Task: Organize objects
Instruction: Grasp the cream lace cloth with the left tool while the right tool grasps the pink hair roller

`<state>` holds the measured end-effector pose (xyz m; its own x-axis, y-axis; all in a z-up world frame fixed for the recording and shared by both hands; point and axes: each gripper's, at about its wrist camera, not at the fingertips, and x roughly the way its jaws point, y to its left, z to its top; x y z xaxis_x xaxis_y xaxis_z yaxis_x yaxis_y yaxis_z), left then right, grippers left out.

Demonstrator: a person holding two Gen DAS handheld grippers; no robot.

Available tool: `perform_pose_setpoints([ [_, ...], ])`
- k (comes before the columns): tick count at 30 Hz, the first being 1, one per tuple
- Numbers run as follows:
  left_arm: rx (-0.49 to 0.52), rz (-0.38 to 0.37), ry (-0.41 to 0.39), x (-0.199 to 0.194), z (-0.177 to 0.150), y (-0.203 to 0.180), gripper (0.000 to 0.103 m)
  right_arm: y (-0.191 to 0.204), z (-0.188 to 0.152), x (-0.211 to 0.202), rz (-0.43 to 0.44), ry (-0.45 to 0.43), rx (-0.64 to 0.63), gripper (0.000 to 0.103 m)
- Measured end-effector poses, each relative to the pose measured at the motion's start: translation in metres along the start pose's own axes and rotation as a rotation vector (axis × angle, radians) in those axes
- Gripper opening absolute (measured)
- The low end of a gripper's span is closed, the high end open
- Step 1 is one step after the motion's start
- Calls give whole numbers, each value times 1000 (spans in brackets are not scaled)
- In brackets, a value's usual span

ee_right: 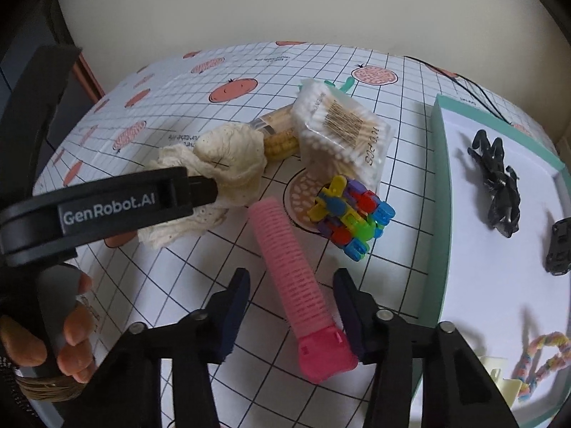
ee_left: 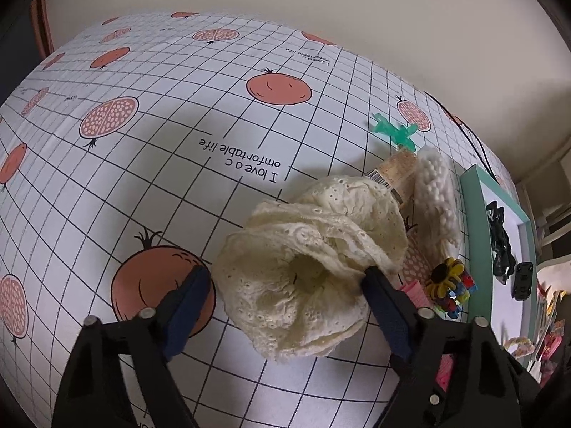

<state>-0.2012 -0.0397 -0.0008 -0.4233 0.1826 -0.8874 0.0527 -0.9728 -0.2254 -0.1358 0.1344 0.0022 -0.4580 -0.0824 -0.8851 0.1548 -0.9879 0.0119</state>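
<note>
Gridded white cloth printed with orange pomegranates covers the desk (ee_left: 150,164), and a shallow mint-green tray (ee_right: 440,192) with a white floor sits along its right side. Near the middle lies a cream eyelet-lace fabric scrunchie (ee_left: 296,285) — the left tool (ee_left: 285,278) straddles it with both fingers spread, not clamped. The right tool (ee_right: 291,287), released as well, brackets a pink ribbed plastic hair roller (ee_right: 292,274) lying flat on the cloth, just below a multicoloured interlocking plastic block toy (ee_right: 351,217).
</note>
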Motion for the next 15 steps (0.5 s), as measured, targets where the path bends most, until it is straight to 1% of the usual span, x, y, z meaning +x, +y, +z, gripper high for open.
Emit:
perform_pose_setpoints([
  [3,20,15,-2,0,-1,-3,80,-1,0,0,-12,0,-1,39],
  [5,35,34,-6,0,-2,-6,75,-2,-1,0,-21,1,1,34],
  [7,45,38,-9,-1,-2,-7,68,-3,-1,-1,-21,3,6,32],
  [8,49,39,-11,-2,-2,-7,66,-4,-1,-1,-21,3,6,31],
  [10,57,50,-13,-2,-2,-8,57,-4,0,-1,-20,5,9,31],
  [11,60,48,-16,-3,-3,-8,55,-4,-1,-2,-19,5,10,31],
  [13,69,51,-19,-3,-4,-9,49,-4,-1,-2,-17,6,10,29],
  [14,74,51,-20,-3,-4,-8,47,-4,-1,-2,-16,8,10,29],
  [15,77,50,-21,-3,-4,-8,43,-4,-1,-2,-14,9,10,29],
])
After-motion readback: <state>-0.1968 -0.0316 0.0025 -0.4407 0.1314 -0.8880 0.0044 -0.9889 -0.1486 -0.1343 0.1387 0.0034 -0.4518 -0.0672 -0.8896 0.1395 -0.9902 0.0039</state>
